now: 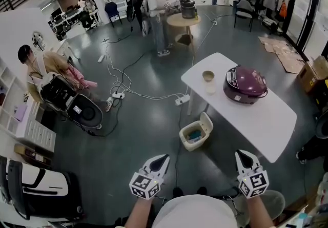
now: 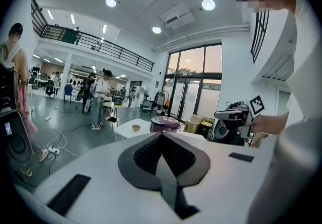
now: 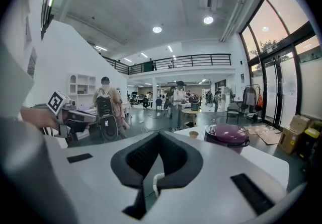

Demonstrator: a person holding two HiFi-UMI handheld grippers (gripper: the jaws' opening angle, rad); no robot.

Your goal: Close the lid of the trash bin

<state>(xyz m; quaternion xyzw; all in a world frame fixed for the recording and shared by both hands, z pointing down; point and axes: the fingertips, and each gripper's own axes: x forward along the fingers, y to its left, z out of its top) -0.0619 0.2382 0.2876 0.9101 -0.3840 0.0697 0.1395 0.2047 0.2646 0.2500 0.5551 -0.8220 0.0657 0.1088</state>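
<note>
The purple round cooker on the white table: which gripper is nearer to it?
Right. In the head view the right gripper points almost straight at the purple round cooker; the left gripper sits farther off, to the cooker's left.

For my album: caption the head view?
Left gripper and right gripper, shut, face the open trash bin beside a table.

Glossy grey floor (image 1: pixel 143 119), cables (image 1: pixel 122 76) strewn. White table (image 1: pixel 266 119) right, round table (image 1: pixel 174 21) far back, white shelving (image 3: pixel 80 83) left. Tall windows (image 3: pixel 284 74), mezzanine railing (image 3: pixel 193 60), round ceiling lights (image 3: pixel 157 29) on. Flattened cardboard (image 1: pixel 284 55) by glass wall.
</note>
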